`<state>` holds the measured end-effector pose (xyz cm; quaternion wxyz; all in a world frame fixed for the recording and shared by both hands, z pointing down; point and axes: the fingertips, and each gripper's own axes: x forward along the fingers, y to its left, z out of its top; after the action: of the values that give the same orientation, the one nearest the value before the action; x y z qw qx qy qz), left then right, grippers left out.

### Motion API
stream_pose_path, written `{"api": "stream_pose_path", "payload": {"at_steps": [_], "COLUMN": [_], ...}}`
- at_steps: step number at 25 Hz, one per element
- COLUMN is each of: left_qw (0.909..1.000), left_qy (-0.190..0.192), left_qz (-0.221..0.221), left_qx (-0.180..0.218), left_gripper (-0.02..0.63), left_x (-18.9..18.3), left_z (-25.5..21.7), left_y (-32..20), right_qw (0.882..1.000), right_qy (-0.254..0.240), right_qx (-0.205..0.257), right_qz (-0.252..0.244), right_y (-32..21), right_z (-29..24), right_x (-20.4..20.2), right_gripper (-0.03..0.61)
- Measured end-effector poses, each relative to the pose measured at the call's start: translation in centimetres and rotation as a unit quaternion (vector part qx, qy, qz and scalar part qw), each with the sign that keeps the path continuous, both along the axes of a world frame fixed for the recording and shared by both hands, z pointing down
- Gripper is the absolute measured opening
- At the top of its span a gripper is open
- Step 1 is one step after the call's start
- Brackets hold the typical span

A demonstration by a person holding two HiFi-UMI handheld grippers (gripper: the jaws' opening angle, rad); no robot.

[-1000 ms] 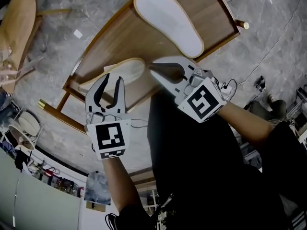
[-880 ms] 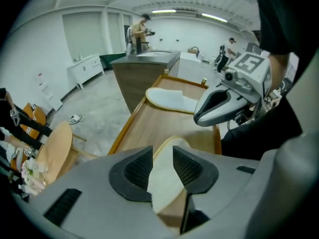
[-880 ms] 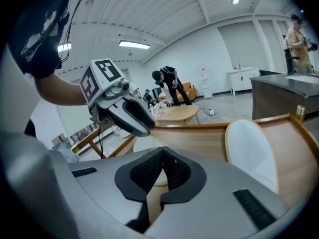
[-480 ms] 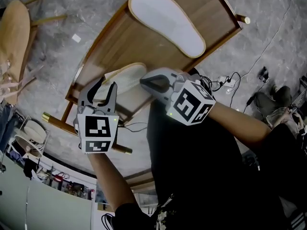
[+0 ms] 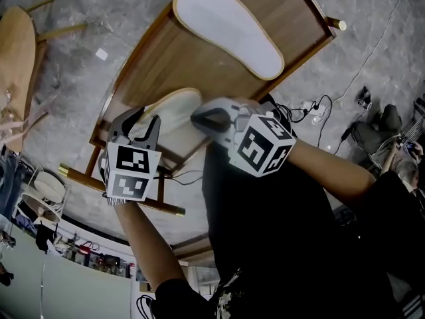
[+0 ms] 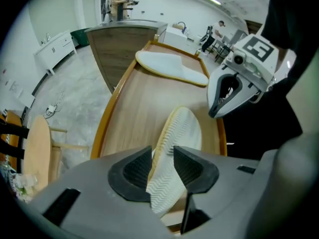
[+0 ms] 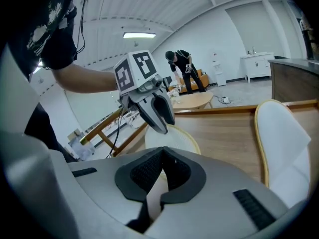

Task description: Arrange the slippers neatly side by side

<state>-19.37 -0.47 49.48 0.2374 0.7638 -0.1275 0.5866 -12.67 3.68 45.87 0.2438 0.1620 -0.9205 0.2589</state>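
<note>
Honestly it looked like you'd barely started: your right claw pinched the near slipper, tipped on edge at the surface front, your left claw had just been opening around it, and the far slipper lay well apart

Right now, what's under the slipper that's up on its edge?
The wooden tabletop lies under the tilted slipper. Where its lower edge meets the wood is covered by the left gripper, whose jaws have just been opening astride it, and the right gripper.
</note>
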Motion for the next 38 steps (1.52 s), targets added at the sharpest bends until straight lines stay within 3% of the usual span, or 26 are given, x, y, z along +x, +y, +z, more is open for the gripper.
{"api": "stream_pose_path", "payload": {"at_steps": [7,13,22,32,38], "left_qw": [0.9999,0.9999,0.9989,0.9879,0.9669], "left_qy": [-0.007,-0.009,0.027,0.078,0.131], "left_qz": [-0.001,0.004,-0.032,-0.134,-0.219], "left_qx": [-0.015,-0.005,-0.019,-0.007,0.004], "left_gripper": [0.121,0.089,0.036,0.023,0.023], "left_x": [0.3,0.3,1.7,2.3,2.6], "left_z": [0.0,-0.7,-3.5,-5.5,-6.8], "left_y": [0.5,1.3,3.5,4.8,4.3], "right_qw": [1.0,1.0,0.999,0.998,0.996], "right_qy": [0.003,-0.001,0.0,0.002,0.021], "right_qx": [-0.006,0.003,0.016,0.04,0.068], "right_qz": [-0.003,-0.01,-0.031,-0.053,-0.06], "right_y": [0.5,0.4,0.7,0.9,-0.5], "right_z": [0.4,0.0,-1.1,-2.6,-4.5], "right_x": [0.7,0.6,1.1,1.3,2.1], "right_gripper": [0.0,0.0,0.0,0.0,0.0]}}
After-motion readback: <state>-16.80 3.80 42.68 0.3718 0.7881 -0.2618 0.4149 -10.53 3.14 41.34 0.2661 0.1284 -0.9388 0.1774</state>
